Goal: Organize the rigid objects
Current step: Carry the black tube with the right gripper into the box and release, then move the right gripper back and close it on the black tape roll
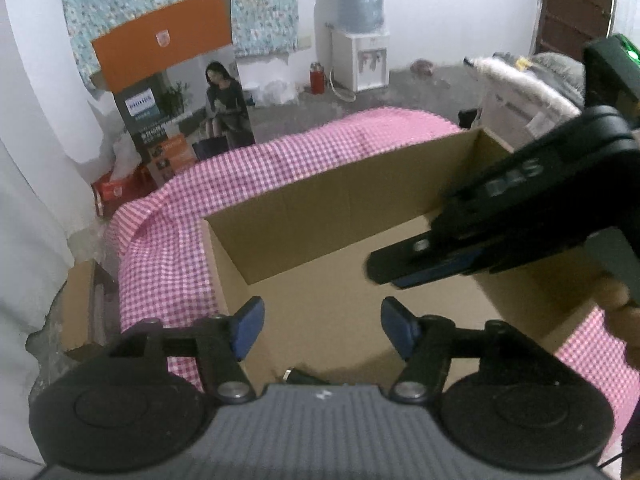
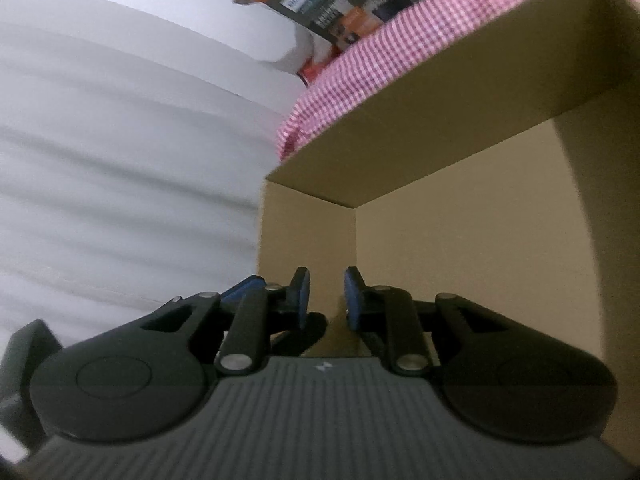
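Note:
An open cardboard box (image 1: 320, 200) lies on a pink checked cloth (image 1: 248, 172). My left gripper (image 1: 322, 328) hangs over the box's near part, open, with only bare cardboard floor between its blue pads. A small dark object (image 1: 298, 376) lies on the box floor just below it, mostly hidden by the gripper's body. My right gripper (image 1: 384, 270) reaches into the box from the right, shut and holding nothing. In the right wrist view the right gripper (image 2: 327, 300) points at an inner corner of the box (image 2: 440, 100), its pads close together with nothing between them.
Beyond the cloth stand a tall orange and grey printed carton (image 1: 176, 92), a water dispenser (image 1: 362, 40) and a red flask (image 1: 318, 78). A person's hand (image 1: 616, 296) holds the right gripper. White sheeting (image 2: 120, 160) fills the left side.

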{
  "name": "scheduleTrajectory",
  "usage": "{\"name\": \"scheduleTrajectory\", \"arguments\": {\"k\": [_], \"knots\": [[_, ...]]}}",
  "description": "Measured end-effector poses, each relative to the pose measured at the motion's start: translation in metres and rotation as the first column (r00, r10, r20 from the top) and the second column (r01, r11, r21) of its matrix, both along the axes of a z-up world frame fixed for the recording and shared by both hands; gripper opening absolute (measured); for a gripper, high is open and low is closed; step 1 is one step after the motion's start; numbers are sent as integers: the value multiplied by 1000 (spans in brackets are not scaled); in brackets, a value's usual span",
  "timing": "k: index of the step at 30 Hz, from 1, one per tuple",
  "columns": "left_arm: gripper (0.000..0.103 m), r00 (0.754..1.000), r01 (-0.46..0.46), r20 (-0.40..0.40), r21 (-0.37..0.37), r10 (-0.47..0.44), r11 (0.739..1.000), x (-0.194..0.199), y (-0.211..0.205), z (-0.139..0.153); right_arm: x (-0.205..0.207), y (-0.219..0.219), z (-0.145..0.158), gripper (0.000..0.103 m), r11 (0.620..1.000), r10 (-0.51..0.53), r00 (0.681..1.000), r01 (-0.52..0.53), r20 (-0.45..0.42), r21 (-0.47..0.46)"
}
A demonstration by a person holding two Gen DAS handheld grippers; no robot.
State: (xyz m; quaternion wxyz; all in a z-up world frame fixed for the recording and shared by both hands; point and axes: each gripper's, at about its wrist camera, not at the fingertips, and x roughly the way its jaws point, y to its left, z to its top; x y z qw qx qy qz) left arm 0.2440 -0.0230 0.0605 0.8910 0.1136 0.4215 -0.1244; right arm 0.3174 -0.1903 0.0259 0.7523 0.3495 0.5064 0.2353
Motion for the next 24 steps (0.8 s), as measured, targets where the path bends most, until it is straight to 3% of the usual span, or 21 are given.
{"name": "scheduleTrajectory", "arguments": {"k": [8, 13, 19, 24], "knots": [[71, 997, 6, 75, -76, -1, 997, -60, 8, 28, -78, -44, 42, 27, 1000, 24, 985, -27, 173, 15], [73, 993, 20, 118, -137, -4, 990, -107, 11, 33, -141, -70, 56, 39, 1000, 18, 957, -10, 291, -28], [75, 990, 64, 135, -196, -37, 978, -163, 3, 17, -194, -83, 26, 42, 994, -9, 948, 44, 318, -104], [75, 991, 114, 89, -178, -99, 977, -188, -14, -19, -210, -67, -30, 42, 982, 0, 971, 44, 238, -183]]}}
